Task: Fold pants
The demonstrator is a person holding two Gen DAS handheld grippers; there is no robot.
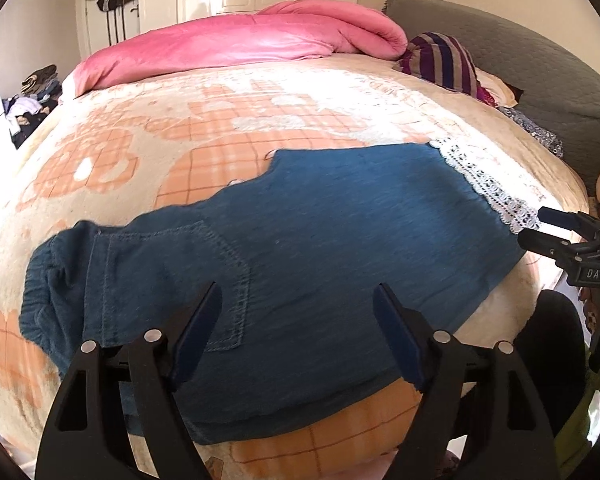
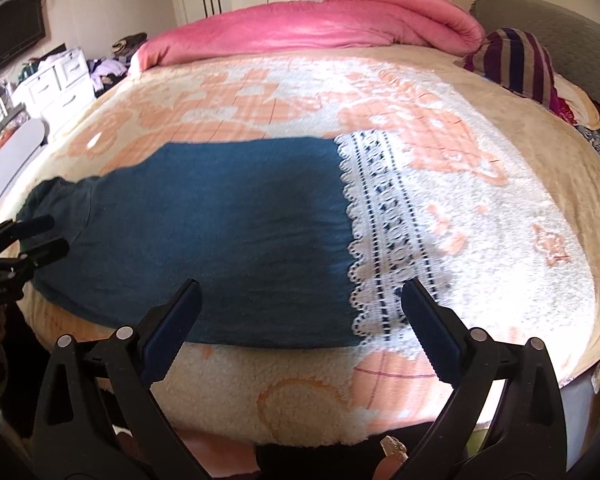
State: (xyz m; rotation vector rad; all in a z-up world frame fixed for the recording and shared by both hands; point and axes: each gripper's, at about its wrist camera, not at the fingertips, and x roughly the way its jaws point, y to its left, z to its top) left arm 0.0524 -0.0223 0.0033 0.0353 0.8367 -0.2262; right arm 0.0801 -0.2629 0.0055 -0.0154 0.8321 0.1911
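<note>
Both grippers, left (image 1: 298, 332) and right (image 2: 300, 320), hover with fingers wide apart, empty, above blue pants (image 1: 300, 248) flat on bed (image 1: 220, 128).

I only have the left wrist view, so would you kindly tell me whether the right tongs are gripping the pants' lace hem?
Observer: No. The right tongs are open over the pants, with nothing pinched between them.
Operator: Is the hem lying flat?
Observer: Yes, the lace hem is spread flat on the blanket, with its whole width showing.
Operator: Is anything mounted on the left wall?
Observer: Yes, a dark screen hangs there, above the white drawers.
</note>
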